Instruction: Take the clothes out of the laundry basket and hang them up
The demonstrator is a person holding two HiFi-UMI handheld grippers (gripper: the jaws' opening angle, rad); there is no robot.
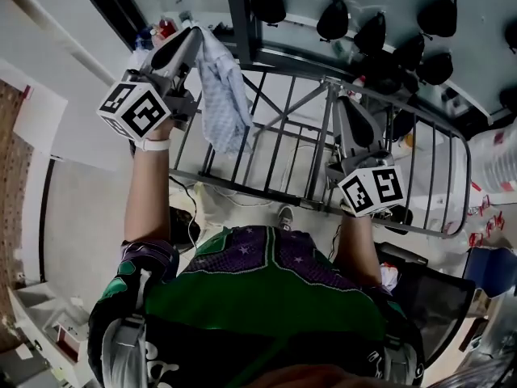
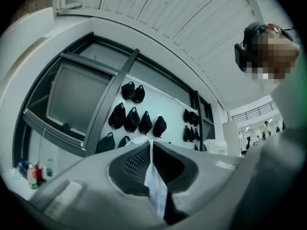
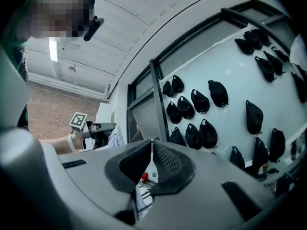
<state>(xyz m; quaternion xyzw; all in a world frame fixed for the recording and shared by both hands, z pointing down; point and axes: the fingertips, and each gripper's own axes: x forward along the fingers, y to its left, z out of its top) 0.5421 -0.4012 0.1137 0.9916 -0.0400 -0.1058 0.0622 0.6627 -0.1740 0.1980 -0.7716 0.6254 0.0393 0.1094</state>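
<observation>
Cloth (image 1: 226,95), pale blue-white | clamped in left gripper (image 1: 194,32) above grey metal drying rack (image 1: 242,188) | right gripper (image 1: 339,103) over rack, jaws together, seemingly empty.

Far off, a white wall (image 3: 230,56) hung with rows of black caps (image 3: 200,100). Left of it, a dark-framed window (image 2: 76,99), small bottles (image 2: 32,174) near its lower left corner. Overhead, a white panelled ceiling (image 3: 134,23) with a strip light (image 3: 53,49). Further left, a brick wall (image 3: 53,114). Underfoot, pale grey floor (image 1: 81,208).

Green shirt (image 1: 266,301) has starry purple panel (white wristband (image 1: 152,144)).
</observation>
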